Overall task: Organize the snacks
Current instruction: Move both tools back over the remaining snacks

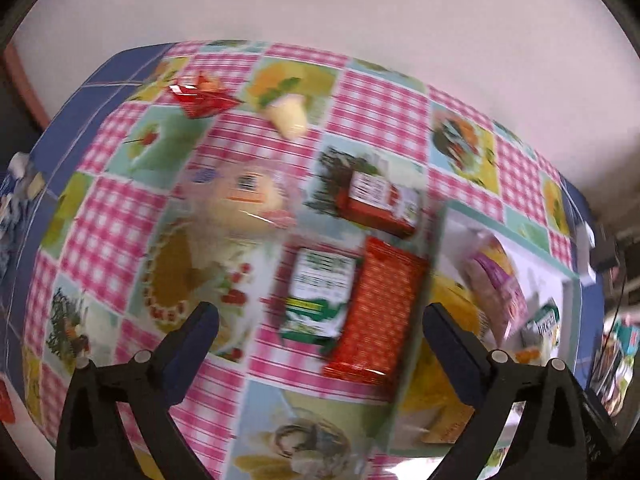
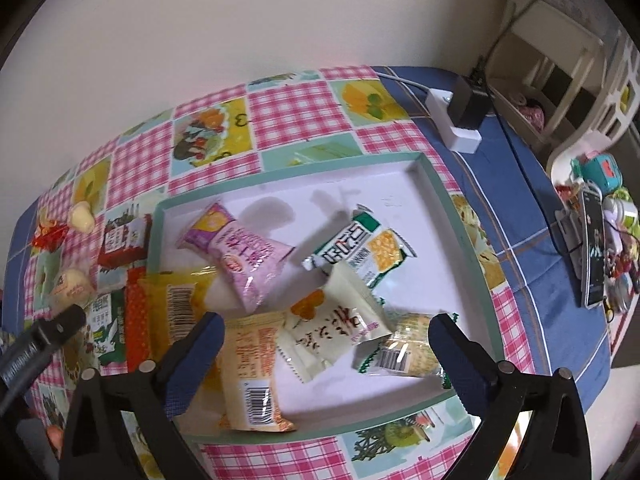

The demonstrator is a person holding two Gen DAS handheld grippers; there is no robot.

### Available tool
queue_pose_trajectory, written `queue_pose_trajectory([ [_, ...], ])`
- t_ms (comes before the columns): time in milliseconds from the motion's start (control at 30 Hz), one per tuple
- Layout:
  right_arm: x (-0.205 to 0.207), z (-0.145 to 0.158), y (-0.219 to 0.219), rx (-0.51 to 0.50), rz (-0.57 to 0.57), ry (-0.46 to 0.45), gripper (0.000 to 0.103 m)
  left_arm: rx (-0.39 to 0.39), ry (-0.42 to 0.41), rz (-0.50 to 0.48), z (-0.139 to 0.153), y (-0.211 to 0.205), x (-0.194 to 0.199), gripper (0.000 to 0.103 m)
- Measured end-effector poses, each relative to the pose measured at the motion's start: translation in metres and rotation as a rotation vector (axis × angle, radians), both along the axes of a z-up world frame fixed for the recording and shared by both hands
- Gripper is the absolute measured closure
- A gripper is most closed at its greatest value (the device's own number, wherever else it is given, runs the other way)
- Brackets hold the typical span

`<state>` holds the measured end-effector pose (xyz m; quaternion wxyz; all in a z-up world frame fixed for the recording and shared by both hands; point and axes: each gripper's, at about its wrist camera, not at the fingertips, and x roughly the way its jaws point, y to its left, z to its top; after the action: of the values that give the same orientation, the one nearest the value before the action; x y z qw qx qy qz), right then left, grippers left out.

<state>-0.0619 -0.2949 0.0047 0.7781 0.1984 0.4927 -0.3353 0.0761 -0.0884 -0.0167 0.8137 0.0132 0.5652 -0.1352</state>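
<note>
Red-orange crinkly packet [image 1: 374, 312] just ahead of wide-open, empty left tool [image 1: 320, 328]: probably light, slippery film, best pinched across its narrow sides.

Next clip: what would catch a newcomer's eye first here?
The white tray with a green rim, heaped with snack packets, the pink packet uppermost. Left of it on the loud pink-checked tablecloth, a red dotted packet lies against the rim. Both grippers, left gripper and right gripper, hover open and empty.

The table [image 2: 304, 108] has a pink checked cloth, and on it lie a white tray [image 2: 436, 184], a red packet [image 1: 376, 308] and a green packet [image 1: 316, 296].
</note>
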Motion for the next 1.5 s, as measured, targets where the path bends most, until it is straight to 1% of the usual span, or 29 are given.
queue_pose_trajectory([
  [233, 0.015, 0.011, 0.026, -0.023, 0.078, -0.024, 0.0, 0.042, -0.052, 0.076, 0.013, 0.029, 0.009, 0.002],
  [367, 0.022, 0.015, 0.041, -0.022, 0.114, -0.043, 0.0, 0.075, -0.074, 0.138, 0.016, 0.047, 0.014, 0.002],
  [467, 0.029, 0.016, 0.052, -0.012, 0.145, -0.056, 0.0, 0.062, -0.063, 0.189, 0.018, 0.063, 0.018, 0.002],
  [533, 0.035, 0.015, 0.061, -0.003, 0.168, -0.06, 0.0, 0.067, -0.056, 0.215, 0.019, 0.071, 0.019, 0.002],
  [633, 0.042, 0.011, 0.073, 0.009, 0.197, -0.059, 0.0, 0.11, -0.059, 0.25, 0.019, 0.084, 0.022, 0.002],
  [700, 0.047, 0.009, 0.082, 0.018, 0.218, -0.059, 0.0, 0.142, -0.045, 0.265, 0.017, 0.091, 0.024, 0.002],
  [833, 0.055, 0.004, 0.096, 0.049, 0.247, -0.064, 0.0, 0.158, -0.016, 0.298, 0.01, 0.109, 0.027, 0.002],
  [967, 0.064, -0.001, 0.105, 0.081, 0.268, -0.075, 0.0, 0.17, -0.017, 0.32, 0.009, 0.126, 0.029, 0.002],
  [1067, 0.071, -0.005, 0.111, 0.117, 0.288, -0.097, 0.0, 0.163, -0.02, 0.34, 0.01, 0.136, 0.031, 0.002],
  [1200, 0.08, -0.012, 0.116, 0.142, 0.305, -0.107, 0.0, 0.134, -0.013, 0.354, 0.008, 0.143, 0.034, 0.002],
  [1400, 0.093, -0.022, 0.119, 0.151, 0.327, -0.118, 0.0, 0.092, -0.002, 0.33, -0.002, 0.137, 0.042, 0.002],
  [1500, 0.099, -0.026, 0.12, 0.158, 0.337, -0.128, 0.0, 0.052, -0.014, 0.317, -0.002, 0.133, 0.046, 0.001],
])
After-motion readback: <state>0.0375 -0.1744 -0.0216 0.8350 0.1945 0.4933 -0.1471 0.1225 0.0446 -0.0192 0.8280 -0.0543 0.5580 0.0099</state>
